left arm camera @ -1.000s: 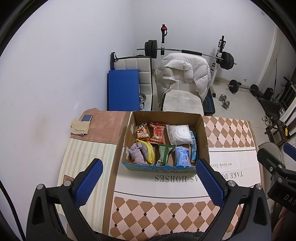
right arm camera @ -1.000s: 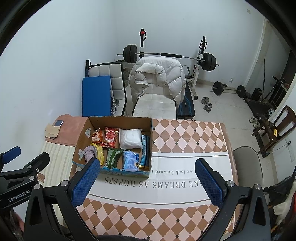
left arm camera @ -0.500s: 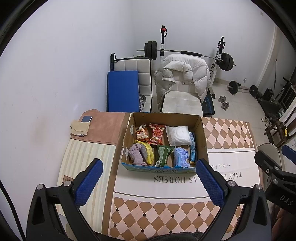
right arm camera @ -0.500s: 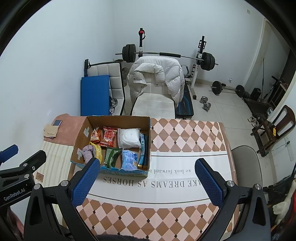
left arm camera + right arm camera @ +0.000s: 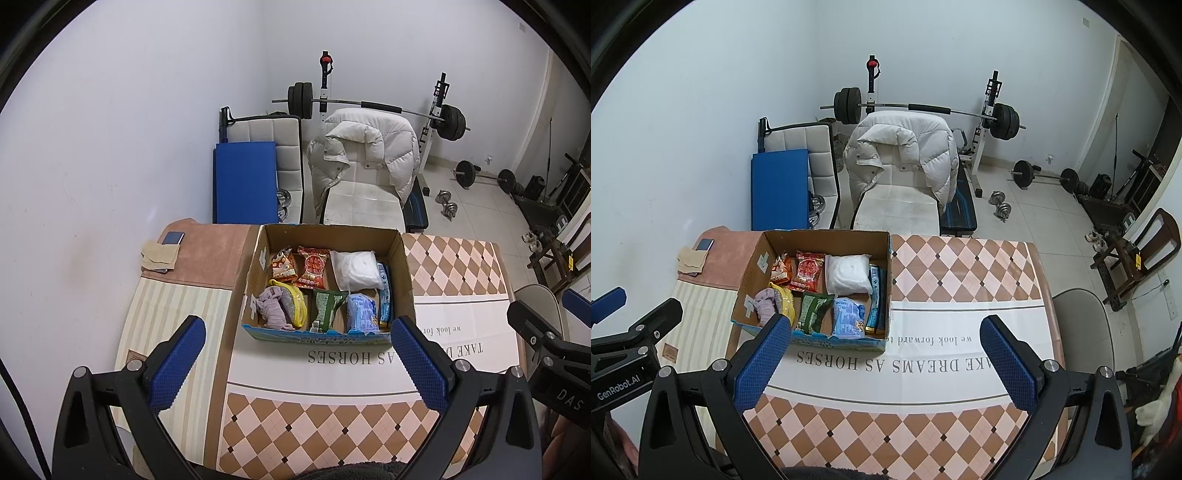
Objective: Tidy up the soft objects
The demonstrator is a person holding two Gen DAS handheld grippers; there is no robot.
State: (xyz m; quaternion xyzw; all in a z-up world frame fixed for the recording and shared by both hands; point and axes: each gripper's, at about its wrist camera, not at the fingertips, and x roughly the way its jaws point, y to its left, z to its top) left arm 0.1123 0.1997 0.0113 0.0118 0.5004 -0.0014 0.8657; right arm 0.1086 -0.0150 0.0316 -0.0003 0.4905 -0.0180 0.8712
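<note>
An open cardboard box [image 5: 405,273] [image 5: 753,269] stands on the table. It holds a purple cloth [image 5: 273,308] [image 5: 767,304], a yellow item [image 5: 298,301], red and orange snack packets [image 5: 313,267] [image 5: 809,271], a white soft bag [image 5: 356,269] [image 5: 847,275], a green packet [image 5: 327,308] and blue packets [image 5: 360,312] [image 5: 849,317]. My left gripper [image 5: 295,362] is open and empty, held high above the table in front of the box. My right gripper [image 5: 886,362] is open and empty, to the right of the box.
The table carries a checked cloth with lettering [image 5: 960,280] and a striped and pink cloth [image 5: 173,314] at the left, with a phone [image 5: 173,238] and a folded beige cloth [image 5: 159,254]. Behind stand a chair with a white jacket [image 5: 364,162], a blue mat [image 5: 245,181] and a barbell rack [image 5: 369,107].
Both views have shifted slightly; the box sits a little further left in the right wrist view. Both grippers remain open and empty.
</note>
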